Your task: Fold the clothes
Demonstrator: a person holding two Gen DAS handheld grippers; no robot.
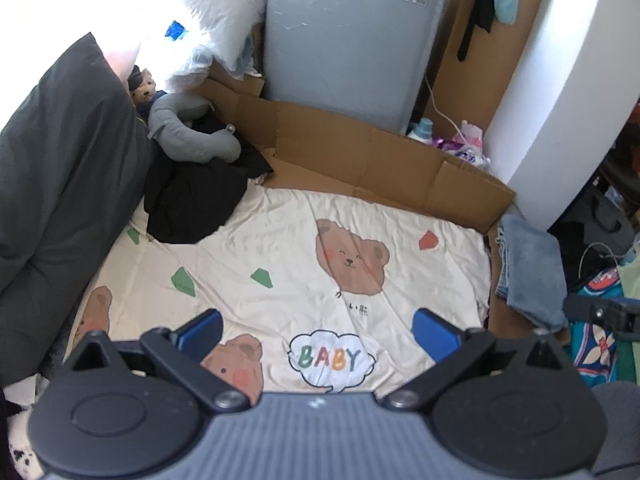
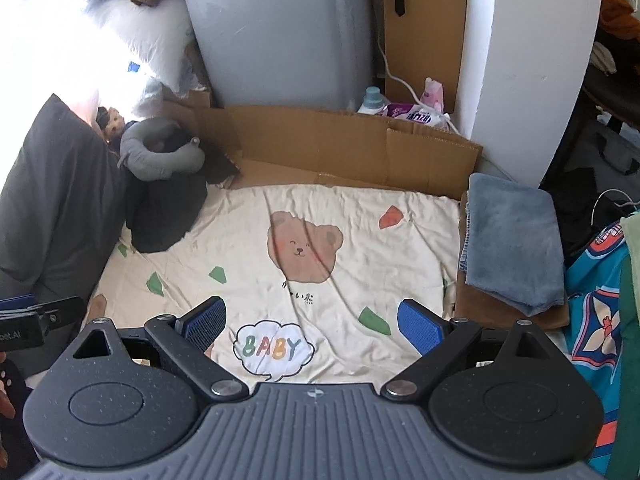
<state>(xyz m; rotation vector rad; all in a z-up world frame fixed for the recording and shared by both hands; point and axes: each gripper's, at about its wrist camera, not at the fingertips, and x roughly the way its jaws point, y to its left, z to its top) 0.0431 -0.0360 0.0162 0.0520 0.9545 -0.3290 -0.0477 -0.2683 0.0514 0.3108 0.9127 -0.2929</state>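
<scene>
A crumpled black garment (image 1: pixel 192 204) (image 2: pixel 164 216) lies at the far left of the cream bear-print sheet (image 1: pixel 280 264) (image 2: pixel 360 240). A folded grey-blue towel (image 1: pixel 528 268) (image 2: pixel 512 240) rests on cardboard at the sheet's right edge. My left gripper (image 1: pixel 316 328) hovers open over the sheet's near part, above the "BABY" cloud print, nothing between its blue pads. My right gripper (image 2: pixel 310 320) is also open and empty over the same area. Each gripper shows at the edge of the other's view.
A dark grey duvet (image 1: pixel 60 184) piles along the left. A grey neck pillow (image 1: pixel 192 136) and a doll sit behind the black garment. Flattened cardboard (image 1: pixel 360 160), a grey appliance (image 1: pixel 344 32) and a white wall corner bound the far side. Colourful fabric (image 2: pixel 600 320) lies on the right.
</scene>
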